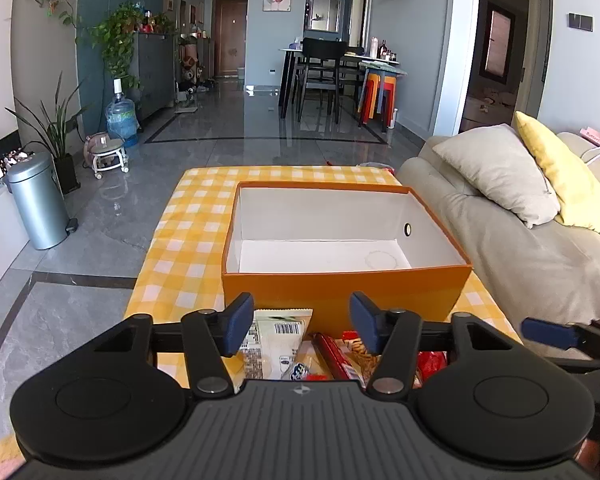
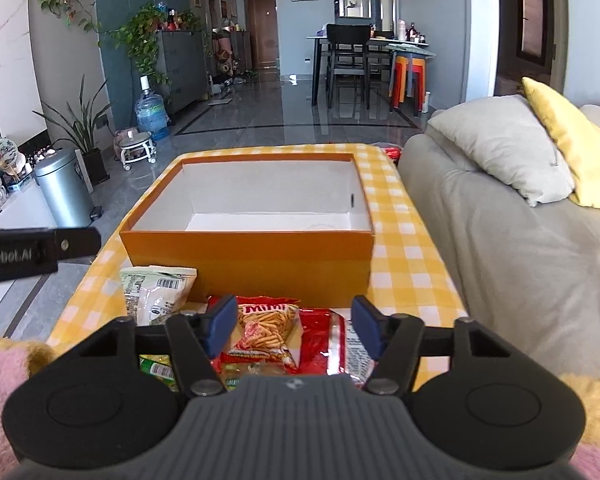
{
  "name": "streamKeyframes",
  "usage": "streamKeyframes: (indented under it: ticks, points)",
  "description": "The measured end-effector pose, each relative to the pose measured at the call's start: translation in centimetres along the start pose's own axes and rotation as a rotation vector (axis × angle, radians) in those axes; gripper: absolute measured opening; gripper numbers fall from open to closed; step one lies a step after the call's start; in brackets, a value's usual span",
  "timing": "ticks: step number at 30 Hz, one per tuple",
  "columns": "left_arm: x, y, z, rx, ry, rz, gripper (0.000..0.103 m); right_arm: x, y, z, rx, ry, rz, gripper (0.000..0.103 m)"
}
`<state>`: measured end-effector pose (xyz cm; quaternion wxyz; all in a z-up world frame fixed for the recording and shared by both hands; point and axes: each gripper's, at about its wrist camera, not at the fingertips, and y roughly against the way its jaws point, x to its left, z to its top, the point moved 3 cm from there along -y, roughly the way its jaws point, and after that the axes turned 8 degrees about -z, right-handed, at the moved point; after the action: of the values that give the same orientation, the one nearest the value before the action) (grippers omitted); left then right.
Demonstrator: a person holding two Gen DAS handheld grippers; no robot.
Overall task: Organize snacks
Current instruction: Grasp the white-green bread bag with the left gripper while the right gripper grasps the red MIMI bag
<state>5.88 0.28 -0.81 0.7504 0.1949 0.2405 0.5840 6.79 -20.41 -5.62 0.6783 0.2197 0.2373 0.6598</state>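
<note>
Risk: our left gripper (image 1: 300,326) and right gripper (image 2: 294,328), both released, could pinch two overlapping snack packets (image 2: 266,330) beneath.

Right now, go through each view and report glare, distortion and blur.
Left wrist view: fisheye bends the walls, daylight glares off the floor, the orange box is sharp, snack packets under the left gripper slightly soft. Right wrist view: same barrel distortion, shine on the red packet, black corners.

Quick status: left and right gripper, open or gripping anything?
Left gripper: open, holding nothing, above the white snack packet.
Right gripper: open, holding nothing, above the Mimi stick snack bag.
</note>
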Motion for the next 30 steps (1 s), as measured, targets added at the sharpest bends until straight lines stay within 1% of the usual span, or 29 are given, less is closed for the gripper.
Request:
streamKeyframes:
  ticks: [1,2,3,4,5,6,7,9,11,13,14,15,17,18,19,20,21,23,25,30]
  points:
    - [0.1,-0.5,0.0,0.009,-0.001,0.005,0.058,0.2,-0.7,0.0,0.002,-0.003,0.007,0.053]
    - [0.2,-1.0,0.0,0.021,0.000,0.008,0.057,0.4,-1.2,0.0,0.005,-0.006,0.011,0.052]
    - [0.4,-1.5,-0.1,0.035,0.010,0.013,0.054,0.6,-1.9,0.0,0.010,-0.012,0.013,0.048]
    - [0.6,-2.0,-0.2,0.052,0.025,0.016,0.051,0.7,-2.5,-0.1,0.017,-0.025,0.015,0.042]
    - [0.9,-2.5,-0.3,0.071,0.043,0.020,0.043,0.7,-3.3,-0.1,0.029,-0.049,0.023,0.039]
    - [1.1,-2.9,-0.5,0.082,0.052,0.025,0.039,0.7,-4.2,-0.2,0.048,-0.077,0.041,0.036]
    - [1.3,-3.3,-0.7,0.090,0.057,0.031,0.038,0.8,-5.0,-0.3,0.071,-0.088,0.047,0.034]
    - [1.7,-4.2,-1.0,0.110,0.072,0.033,0.030,1.2,-6.4,-0.6,0.106,-0.077,0.060,0.030]
    - [2.2,-5.0,-1.4,0.138,0.095,0.041,0.029,1.8,-7.6,-0.8,0.110,-0.045,0.061,0.030]
    - [2.6,-5.8,-1.7,0.147,0.098,0.062,0.029,2.6,-8.7,-0.9,0.099,0.010,0.049,0.030]
    - [2.8,-6.0,-1.9,0.141,0.098,0.075,0.034,2.8,-9.1,-1.0,0.095,0.032,0.047,0.031]
    - [2.9,-6.3,-2.0,0.133,0.103,0.076,0.045,3.0,-9.6,-1.1,0.093,0.048,0.049,0.031]
    - [3.1,-6.8,-2.3,0.140,0.116,0.075,0.053,3.3,-10.5,-1.2,0.106,0.060,0.043,0.031]
    - [3.1,-7.1,-2.5,0.147,0.113,0.077,0.056,3.3,-10.9,-1.3,0.113,0.059,0.041,0.031]
    - [3.0,-7.5,-2.6,0.149,0.105,0.079,0.059,3.3,-11.3,-1.5,0.121,0.060,0.039,0.035]
    - [2.9,-7.8,-2.8,0.150,0.085,0.089,0.069,3.5,-11.7,-1.7,0.132,0.066,0.036,0.037]
    - [2.6,-8.1,-3.0,0.156,0.061,0.101,0.075,3.6,-12.0,-1.9,0.137,0.074,0.033,0.040]
    - [2.2,-8.6,-3.4,0.165,0.038,0.107,0.076,3.9,-12.4,-2.2,0.146,0.091,0.033,0.043]
    - [2.0,-9.2,-3.8,0.180,0.033,0.105,0.078,4.2,-13.0,-2.6,0.161,0.103,0.047,0.054]
    - [2.9,-10.6,-4.4,0.223,0.043,0.148,0.082,4.4,-14.1,-3.3,0.190,0.115,0.036,0.054]
